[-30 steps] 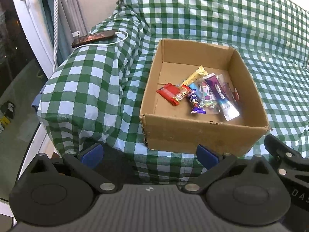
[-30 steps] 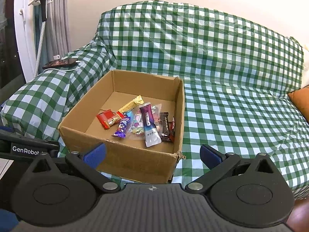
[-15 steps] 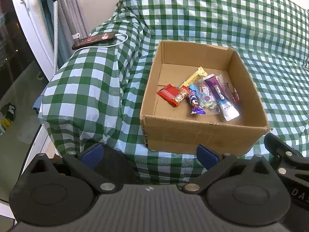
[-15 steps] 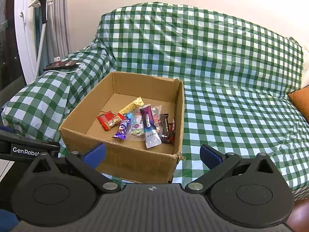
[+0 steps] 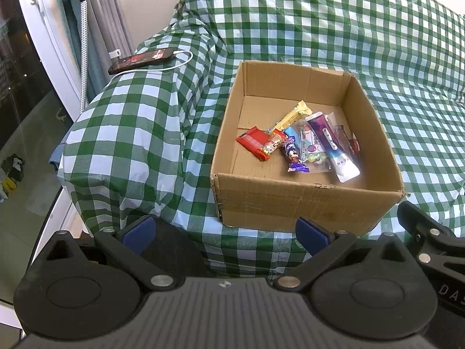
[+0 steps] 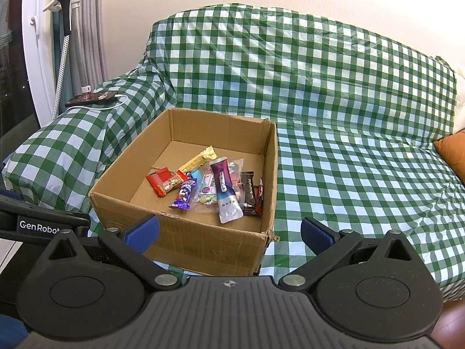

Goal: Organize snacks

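On checked sofa (image 6: 334, 133), open cardboard box (image 6: 186, 241), bright mixed snack packets (image 6: 209, 189) heaped inside, left gripper (image 5: 225, 231) and right gripper (image 6: 229, 232) spread wide, empty.

White lettering reading "GenRobot" runs along the black body of the left gripper (image 6: 37, 226), seen at the edge of the right wrist view. In the left wrist view, the letters "DAS" show on the black body of the right gripper (image 5: 447, 290), cut off at the frame's edge. Print on the snack wrappers (image 6: 209, 189) is too small to read.
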